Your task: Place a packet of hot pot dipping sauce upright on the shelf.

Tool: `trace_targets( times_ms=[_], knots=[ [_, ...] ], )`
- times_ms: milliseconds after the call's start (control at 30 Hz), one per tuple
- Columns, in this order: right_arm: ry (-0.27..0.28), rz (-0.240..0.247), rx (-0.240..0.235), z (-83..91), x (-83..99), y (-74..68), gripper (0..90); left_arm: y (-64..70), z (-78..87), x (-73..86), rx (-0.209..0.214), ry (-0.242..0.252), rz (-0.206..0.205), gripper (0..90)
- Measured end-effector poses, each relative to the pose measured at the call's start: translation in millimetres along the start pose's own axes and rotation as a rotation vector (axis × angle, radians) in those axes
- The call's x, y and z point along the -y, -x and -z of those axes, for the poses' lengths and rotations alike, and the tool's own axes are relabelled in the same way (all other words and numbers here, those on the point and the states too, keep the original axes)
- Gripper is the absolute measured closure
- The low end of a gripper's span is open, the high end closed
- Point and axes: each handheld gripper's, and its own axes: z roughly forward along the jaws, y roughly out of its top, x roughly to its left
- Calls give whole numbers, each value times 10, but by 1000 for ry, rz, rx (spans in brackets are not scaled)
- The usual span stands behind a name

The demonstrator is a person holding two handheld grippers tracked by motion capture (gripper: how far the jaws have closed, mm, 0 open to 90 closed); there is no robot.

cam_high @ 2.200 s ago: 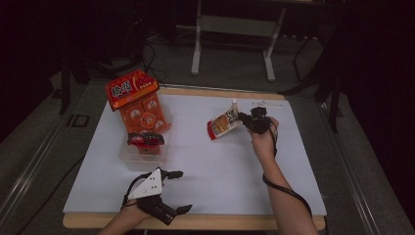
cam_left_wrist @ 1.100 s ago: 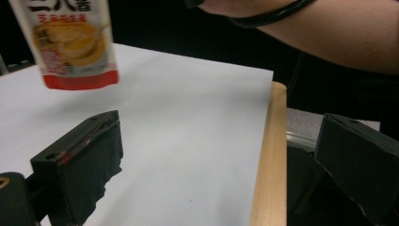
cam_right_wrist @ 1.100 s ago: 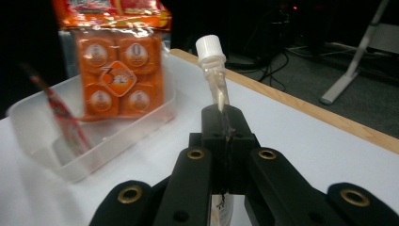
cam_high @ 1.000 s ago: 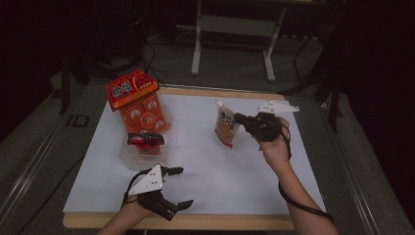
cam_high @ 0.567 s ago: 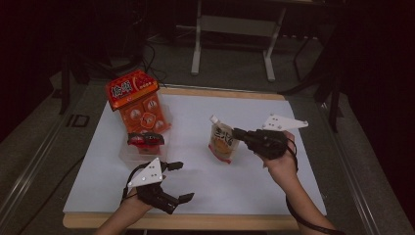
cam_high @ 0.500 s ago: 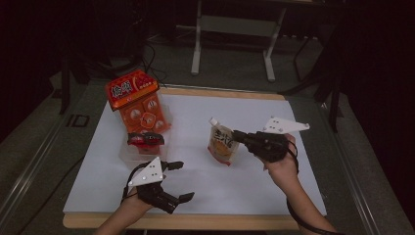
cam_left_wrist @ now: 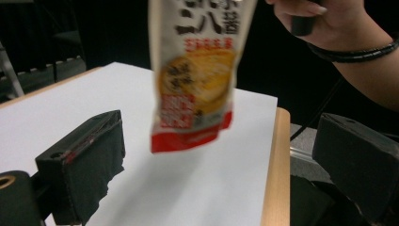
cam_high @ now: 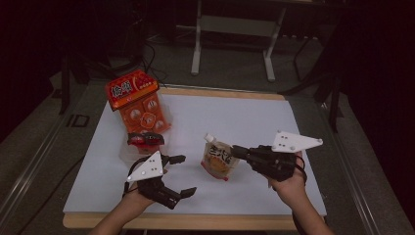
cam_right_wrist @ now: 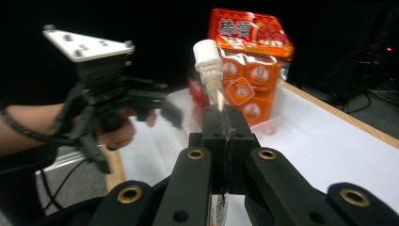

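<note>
A white, orange and red spouted pouch (cam_high: 219,159) hangs just above the white tabletop (cam_high: 244,117) near the middle front. My right gripper (cam_high: 235,151) comes in from the right and is shut on its upper edge beside the white spout cap (cam_right_wrist: 208,54). The right gripper view shows the right gripper (cam_right_wrist: 226,127) with its jaws pressed together on the pouch's seam. My left gripper (cam_high: 185,175) sits at the front left, open, jaws pointing right toward the pouch. In the left gripper view the pouch (cam_left_wrist: 197,75) dangles beyond the left gripper (cam_left_wrist: 221,165), apart from its wide jaws.
An orange snack bag (cam_high: 139,103) stands at the back left, with a clear container holding something red (cam_high: 144,142) in front of it. The table's wooden edge (cam_high: 195,221) runs along the front. A metal stand (cam_high: 235,29) is on the floor behind.
The right gripper has carried the pouch from the far right of the table toward the centre front, turning it upright. The left gripper has lifted slightly and turned toward it.
</note>
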Motion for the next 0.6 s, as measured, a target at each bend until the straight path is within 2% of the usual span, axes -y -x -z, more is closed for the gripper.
trace_targets(
  times_ms=[133,233,333,367,533,600],
  knots=[
    [7,15,-24,37,-11,-108,898,-21,-8,-80,-2,-1,-20,31],
    [6,22,-41,39,-8,-170,898,-33,-20,-148,14,-8,-13,33],
    [3,26,-60,29,4,-219,898,-29,-28,-197,30,-16,-46,33],
    [1,27,-66,25,7,-232,897,-33,-30,-210,43,-12,-47,33],
    [-3,40,-92,8,16,-299,898,-29,-71,-278,46,-12,-67,45],
    [-8,43,-96,-7,25,-324,897,-17,-92,-306,60,-11,-78,53]
  ],
)
